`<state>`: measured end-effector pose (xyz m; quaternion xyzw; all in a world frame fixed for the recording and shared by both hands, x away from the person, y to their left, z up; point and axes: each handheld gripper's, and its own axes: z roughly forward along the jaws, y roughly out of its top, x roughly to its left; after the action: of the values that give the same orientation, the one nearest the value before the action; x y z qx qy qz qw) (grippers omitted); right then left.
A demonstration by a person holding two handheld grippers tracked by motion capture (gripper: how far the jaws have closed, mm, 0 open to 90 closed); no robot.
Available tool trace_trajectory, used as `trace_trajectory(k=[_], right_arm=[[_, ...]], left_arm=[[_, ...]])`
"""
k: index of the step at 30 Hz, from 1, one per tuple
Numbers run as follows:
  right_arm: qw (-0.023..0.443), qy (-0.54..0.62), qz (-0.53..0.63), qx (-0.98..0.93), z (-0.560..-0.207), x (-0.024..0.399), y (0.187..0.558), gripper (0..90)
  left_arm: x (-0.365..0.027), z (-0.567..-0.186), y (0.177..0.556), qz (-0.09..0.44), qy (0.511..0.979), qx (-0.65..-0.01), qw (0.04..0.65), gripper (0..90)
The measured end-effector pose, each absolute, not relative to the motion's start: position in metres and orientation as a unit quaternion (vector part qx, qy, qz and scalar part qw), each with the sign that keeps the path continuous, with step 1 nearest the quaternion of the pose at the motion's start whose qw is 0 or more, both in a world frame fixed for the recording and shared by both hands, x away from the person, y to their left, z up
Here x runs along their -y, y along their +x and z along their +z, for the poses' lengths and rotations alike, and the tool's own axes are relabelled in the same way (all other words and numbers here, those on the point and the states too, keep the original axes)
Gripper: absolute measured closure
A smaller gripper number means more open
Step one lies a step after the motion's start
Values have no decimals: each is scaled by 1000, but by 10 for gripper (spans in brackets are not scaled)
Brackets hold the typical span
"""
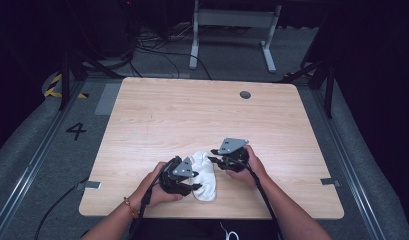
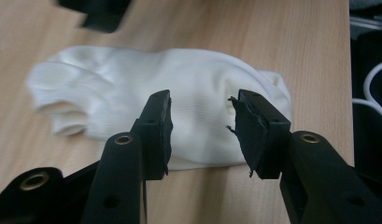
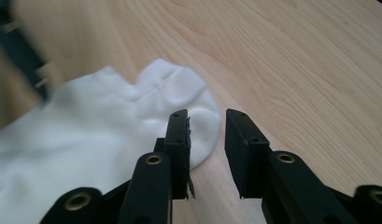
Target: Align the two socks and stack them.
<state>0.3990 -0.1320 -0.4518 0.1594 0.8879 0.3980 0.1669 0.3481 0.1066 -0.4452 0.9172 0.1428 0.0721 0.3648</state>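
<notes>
The sock (image 1: 204, 175) runs lengthwise between your hands at lower centre; left hand-held gripper (image 1: 194, 181) gapes at its middle, right hand-held gripper (image 1: 214, 159) stands narrow and empty at its far end.

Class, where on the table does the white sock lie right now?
In the high view the white sock lies near the table's front edge, between the left gripper and the right gripper.
</notes>
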Motion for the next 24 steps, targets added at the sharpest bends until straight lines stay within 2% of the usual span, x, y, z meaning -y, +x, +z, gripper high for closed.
trace_trajectory(k=[5,13,16,24], right_arm=[[122,109,410,-897,-447,147,367,777],[101,38,432,-895,-443,141,317,787],[95,18,432,-897,-447,132,308,768],[91,1,407,-909,-467,120,307,731]], left_arm=[[-114,-447,357,88,915,-162,359,542],[-117,-460,371,97,923,-172,331,533],[-117,-467,374,101,926,-178,317,528],[-119,-470,377,93,921,-185,329,518]])
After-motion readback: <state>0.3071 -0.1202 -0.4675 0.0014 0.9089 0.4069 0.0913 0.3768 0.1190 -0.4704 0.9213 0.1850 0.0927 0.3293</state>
